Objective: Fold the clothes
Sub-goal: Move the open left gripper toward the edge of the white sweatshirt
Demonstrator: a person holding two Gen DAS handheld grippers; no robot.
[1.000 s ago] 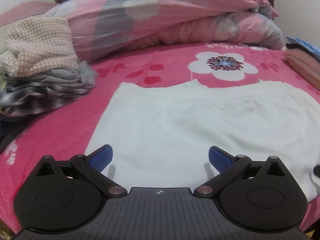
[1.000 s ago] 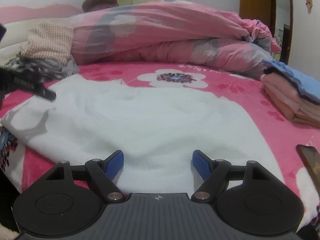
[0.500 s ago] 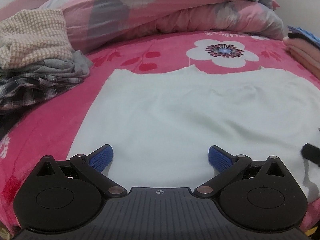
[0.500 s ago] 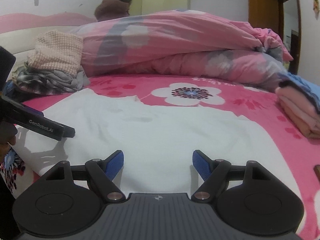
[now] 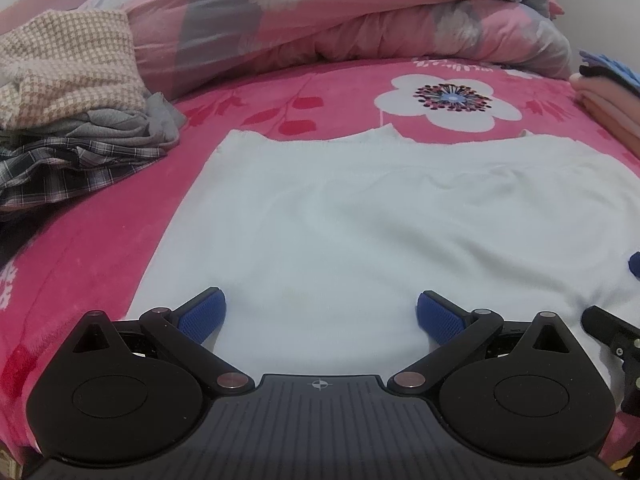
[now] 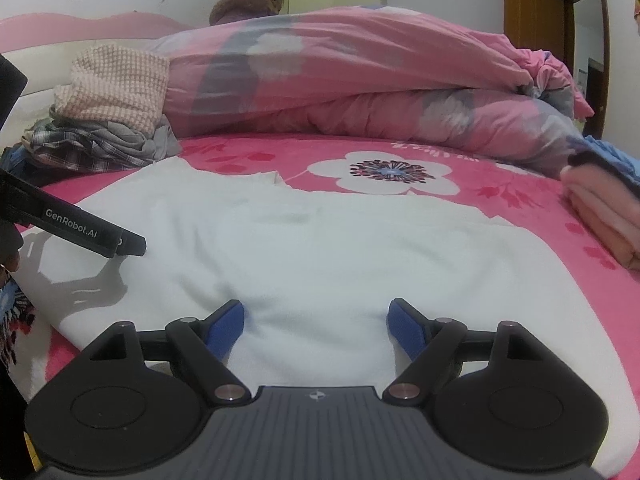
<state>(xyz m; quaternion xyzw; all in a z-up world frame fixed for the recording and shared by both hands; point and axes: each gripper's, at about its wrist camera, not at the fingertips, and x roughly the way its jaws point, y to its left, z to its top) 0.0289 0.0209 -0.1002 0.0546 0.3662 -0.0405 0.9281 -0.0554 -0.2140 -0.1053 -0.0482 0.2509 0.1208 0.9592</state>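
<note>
White knit top point(image 5: 360, 216) spread flat on pink floral bedsheet point(image 5: 100, 240). Left gripper point(image 5: 320, 312), right gripper point(image 6: 316, 320) both wide open over hem, gripping nothing. Unfolded clothes pile point(image 5: 72, 120) at 10 o'clock.

Left gripper point(image 5: 320, 314): jaws spread wide, blue pads point(image 5: 202, 314) apart, nothing between them, held low and level. Right gripper point(image 6: 316, 326): jaws likewise wide, empty, low, positioned just beside the left unit.
</note>
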